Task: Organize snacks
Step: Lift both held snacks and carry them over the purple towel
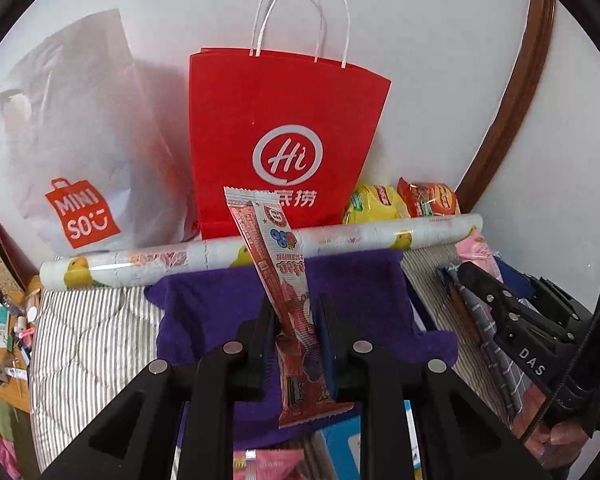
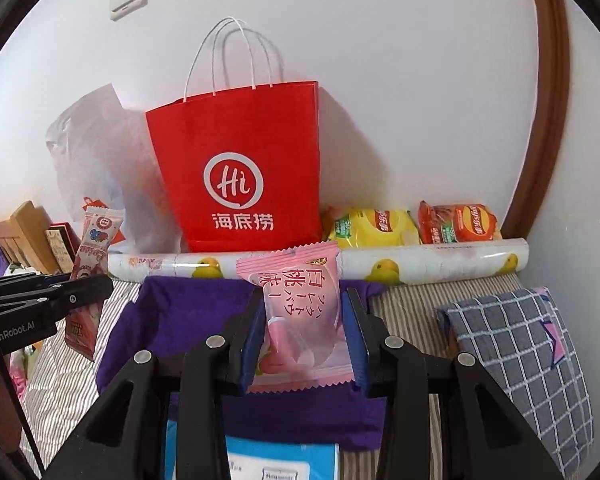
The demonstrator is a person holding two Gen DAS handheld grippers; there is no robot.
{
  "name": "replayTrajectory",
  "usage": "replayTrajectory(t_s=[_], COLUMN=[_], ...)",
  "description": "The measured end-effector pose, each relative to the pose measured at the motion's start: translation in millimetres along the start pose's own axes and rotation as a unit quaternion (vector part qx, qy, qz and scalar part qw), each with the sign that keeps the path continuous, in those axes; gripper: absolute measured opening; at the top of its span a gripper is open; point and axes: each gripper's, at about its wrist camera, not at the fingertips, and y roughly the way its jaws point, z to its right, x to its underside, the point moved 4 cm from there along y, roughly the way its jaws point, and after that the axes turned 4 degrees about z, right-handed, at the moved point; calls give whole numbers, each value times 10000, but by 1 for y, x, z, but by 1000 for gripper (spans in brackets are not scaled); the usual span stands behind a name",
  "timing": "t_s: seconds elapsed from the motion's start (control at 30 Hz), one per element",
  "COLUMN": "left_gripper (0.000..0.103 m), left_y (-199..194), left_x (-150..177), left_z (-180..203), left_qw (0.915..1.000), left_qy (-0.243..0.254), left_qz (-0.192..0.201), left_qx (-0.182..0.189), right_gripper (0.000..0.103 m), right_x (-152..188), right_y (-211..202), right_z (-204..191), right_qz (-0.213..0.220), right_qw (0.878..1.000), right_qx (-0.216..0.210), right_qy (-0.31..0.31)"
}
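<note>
In the left wrist view I see my left gripper point(image 1: 294, 344) clenched on a long red snack bar point(image 1: 284, 296), which stands almost upright and leans a little to the left, over the purple cloth point(image 1: 204, 304). Behind it a red paper bag point(image 1: 284, 140) stands upright against the wall, with a white plastic bag point(image 1: 80, 140) to its left and a printed roll point(image 1: 172, 258) lying across in front of both. A yellow chip bag point(image 1: 374, 200) and an orange chip bag point(image 1: 430, 198) lie to the right of the red bag, behind the roll. At the right edge my right gripper point(image 1: 466, 270) shows with something pink at its tip. In the right wrist view the right gripper point(image 2: 302, 332) is grasping a pink snack packet point(image 2: 300, 320) between its two pads, above the same purple cloth. A checked pillow point(image 2: 520, 360) lies on the striped bedding point(image 2: 412, 296) to the right. At the left the left gripper point(image 2: 85, 282) holds the red bar.
</note>
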Motion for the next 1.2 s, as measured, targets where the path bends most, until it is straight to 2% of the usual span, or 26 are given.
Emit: replayTrajectory(t_s=[0.23, 0.6, 0.73, 0.97, 1.1, 1.2], left_gripper=[19, 19, 19, 19, 19, 19], left_y=[26, 76, 80, 88, 98, 109], left_x=[-10, 6, 6, 10, 15, 21], left_z=[-7, -31, -42, -59, -59, -59], left_qw=[9999, 9980, 9974, 9958, 9950, 9937], left_qy=[-147, -381, -492, -653, -636, -556], left_qz=[-64, -501, -514, -596, -707, -833], left_qx=[5, -87, -123, -242, -293, -494], right_gripper=[38, 38, 38, 38, 38, 38], right_x=[-14, 5, 3, -6, 7, 16], right_y=[29, 75, 89, 98, 117, 127], right_z=[-2, 12, 13, 4, -2, -3], right_qz=[-26, -334, -467, -368, -625, -845], right_qw=[9999, 9992, 9986, 9983, 9962, 9945], right_qx=[-87, -207, -220, -338, -349, -347], right_qy=[-82, 43, -84, -294, -489, -521])
